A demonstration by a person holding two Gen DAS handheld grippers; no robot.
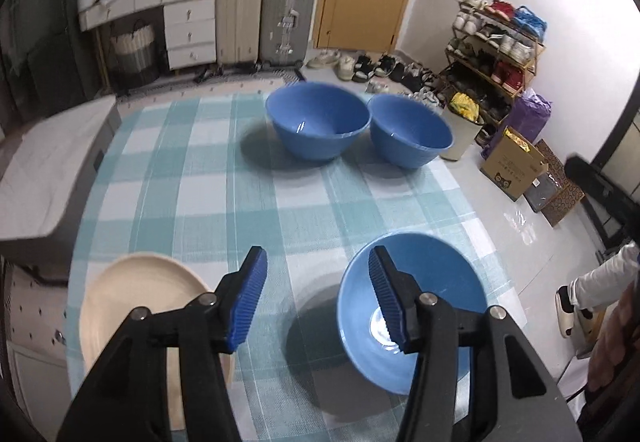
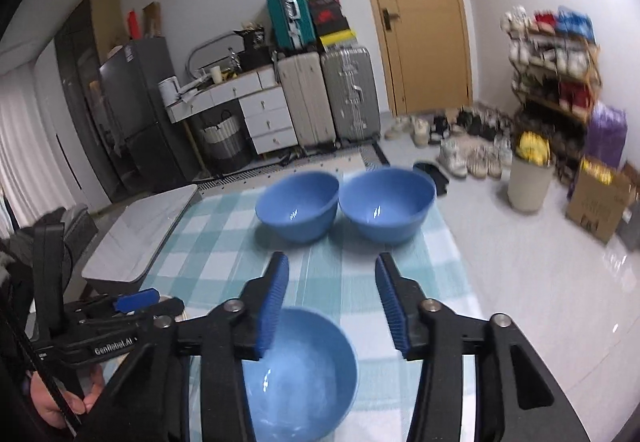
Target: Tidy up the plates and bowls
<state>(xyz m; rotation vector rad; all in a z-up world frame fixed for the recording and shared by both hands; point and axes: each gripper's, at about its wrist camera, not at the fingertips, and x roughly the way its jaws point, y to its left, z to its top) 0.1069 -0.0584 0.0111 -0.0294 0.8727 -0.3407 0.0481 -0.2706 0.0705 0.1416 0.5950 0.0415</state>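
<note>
Two blue bowls stand side by side at the table's far edge, the left one [image 1: 318, 119] [image 2: 297, 203] and the right one [image 1: 410, 129] [image 2: 387, 203]. A third blue bowl [image 1: 432, 306] [image 2: 308, 374] sits near the front, below both grippers. A cream plate [image 1: 132, 306] lies at the front left, partly hidden by my left gripper's arm. My left gripper [image 1: 318, 296] is open above the cloth between plate and near bowl, holding nothing. My right gripper [image 2: 332, 302] is open above the near bowl, nothing between its pads. The left gripper [image 2: 132, 302] shows in the right wrist view, in a hand.
A teal checked cloth [image 1: 208, 177] covers the table. A grey-white side table [image 2: 140, 234] adjoins its left edge. Beyond lie suitcases [image 1: 264, 17], a drawer unit, a door, shoes on the floor, a shoe rack [image 1: 492, 53], a bin [image 2: 530, 177] and a cardboard box [image 1: 514, 165].
</note>
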